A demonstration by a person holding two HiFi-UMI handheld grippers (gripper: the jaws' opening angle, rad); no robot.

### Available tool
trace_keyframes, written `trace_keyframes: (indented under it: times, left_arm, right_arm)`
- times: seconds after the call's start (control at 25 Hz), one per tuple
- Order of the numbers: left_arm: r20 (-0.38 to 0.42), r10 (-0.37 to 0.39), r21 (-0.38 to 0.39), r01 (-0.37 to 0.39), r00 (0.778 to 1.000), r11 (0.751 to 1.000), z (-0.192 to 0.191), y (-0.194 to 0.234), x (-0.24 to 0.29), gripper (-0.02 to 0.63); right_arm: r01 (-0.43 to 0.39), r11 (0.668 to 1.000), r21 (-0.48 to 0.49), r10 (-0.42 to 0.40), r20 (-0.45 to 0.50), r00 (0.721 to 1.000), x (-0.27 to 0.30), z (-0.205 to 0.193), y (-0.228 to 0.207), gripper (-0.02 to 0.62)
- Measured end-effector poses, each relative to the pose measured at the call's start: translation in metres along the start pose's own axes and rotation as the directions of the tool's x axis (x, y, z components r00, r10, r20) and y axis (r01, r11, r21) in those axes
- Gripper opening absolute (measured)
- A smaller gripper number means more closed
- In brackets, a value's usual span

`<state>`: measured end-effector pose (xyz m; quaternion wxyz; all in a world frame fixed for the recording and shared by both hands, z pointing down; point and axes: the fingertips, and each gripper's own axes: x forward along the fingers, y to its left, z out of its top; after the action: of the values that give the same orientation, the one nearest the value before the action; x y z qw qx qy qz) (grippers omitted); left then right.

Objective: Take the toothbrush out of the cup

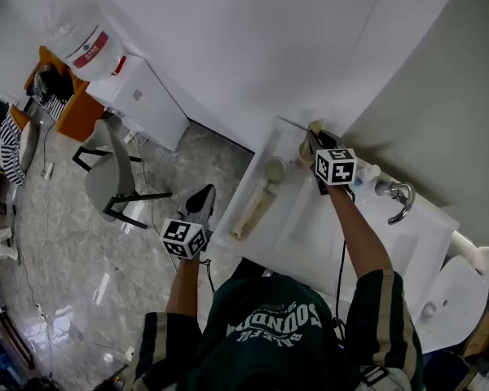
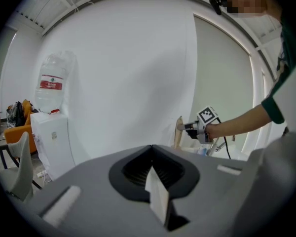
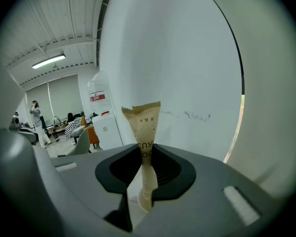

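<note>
Right gripper [image 3: 143,181] clamps a paper-wrapped toothbrush [image 3: 144,120] upright above the white basin counter [image 1: 306,230]; left gripper [image 2: 155,184], jaws together, apparently empty, hangs alongside.

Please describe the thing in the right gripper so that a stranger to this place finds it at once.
Find the white washbasin counter with the chrome tap. At its wall side the right gripper pinches a slim tan paper toothbrush pack, standing upright. Its zigzag top edge and raised position separate it from the pale stick lying flat near the cup.
</note>
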<state>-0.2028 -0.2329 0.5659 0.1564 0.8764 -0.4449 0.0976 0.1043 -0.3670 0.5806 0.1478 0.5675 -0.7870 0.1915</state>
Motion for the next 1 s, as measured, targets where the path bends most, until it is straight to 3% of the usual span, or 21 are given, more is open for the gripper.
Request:
trace_keyframes:
  times: [0.32,0.56,0.84,1.0]
  left_arm:
    - [-0.001,-0.024,0.012,0.024,1.000,1.000,-0.001,-0.023,0.008,0.051]
    - [0.002,-0.030,0.012,0.030,1.000,0.999,-0.002,-0.039,0.010,0.051]
    - [-0.001,-0.026,0.009,0.026,1.000,1.000,-0.006,-0.048,0.009,0.051]
    - [0.002,-0.008,0.004,0.008,1.000,1.000,-0.007,-0.044,0.004,0.051]
  right_arm:
    - [-0.083,0.989,-0.122,0.095,0.099,0.990,-0.043,0.030,0.038,0.066]
    - [-0.169,0.943,-0.285,0.199,0.081,0.977,-0.070,0.014,0.091,0.067]
    - [-0.341,0.865,-0.369,0.321,-0.115,0.940,-0.083,-0.055,0.142,0.067]
    - [-0.435,0.785,-0.442,0.352,-0.260,0.899,-0.081,-0.113,0.168,0.067]
